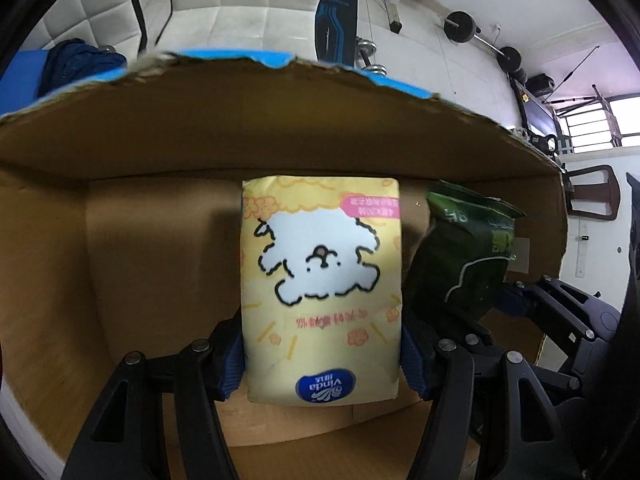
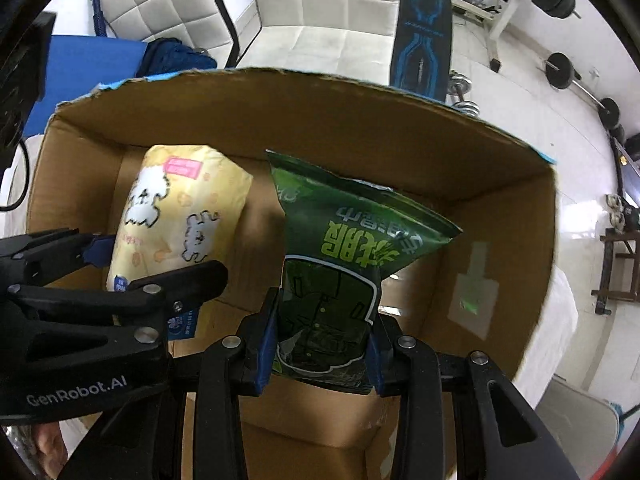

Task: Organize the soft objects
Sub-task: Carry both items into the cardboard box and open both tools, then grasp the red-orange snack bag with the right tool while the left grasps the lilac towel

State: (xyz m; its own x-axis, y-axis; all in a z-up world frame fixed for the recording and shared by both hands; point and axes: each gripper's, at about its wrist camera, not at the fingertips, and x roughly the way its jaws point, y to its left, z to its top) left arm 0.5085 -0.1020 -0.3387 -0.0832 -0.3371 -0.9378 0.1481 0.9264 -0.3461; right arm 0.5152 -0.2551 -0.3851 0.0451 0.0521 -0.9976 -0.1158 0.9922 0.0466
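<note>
Left gripper (image 1: 322,354): clenched on the yellow soft tissue pack with a white cartoon dog print (image 1: 320,288), blue pads pressing both its long sides near the lower end.
Tissue pack: held over the open brown cardboard box (image 1: 120,240), printing upside down in the left wrist view, logo end toward the camera.
Right gripper (image 2: 322,350): clamped tight on the dark green crinkly snack bag with yellow-green lettering (image 2: 340,264), pinching its lower part from both sides.
Snack bag: inside the box opening, its sealed top edge fanning out toward 12 o'clock.
Neighbours: in the right wrist view the tissue pack sits at 9 o'clock of the snack bag, near but apart.
Box: torn rim with blue tape along the far edge at 12 o'clock.
Beyond the box: white quilted padded seat (image 2: 328,12) at 12 o'clock, black barbell weights (image 2: 560,70) at 2 o'clock on the white floor.
</note>
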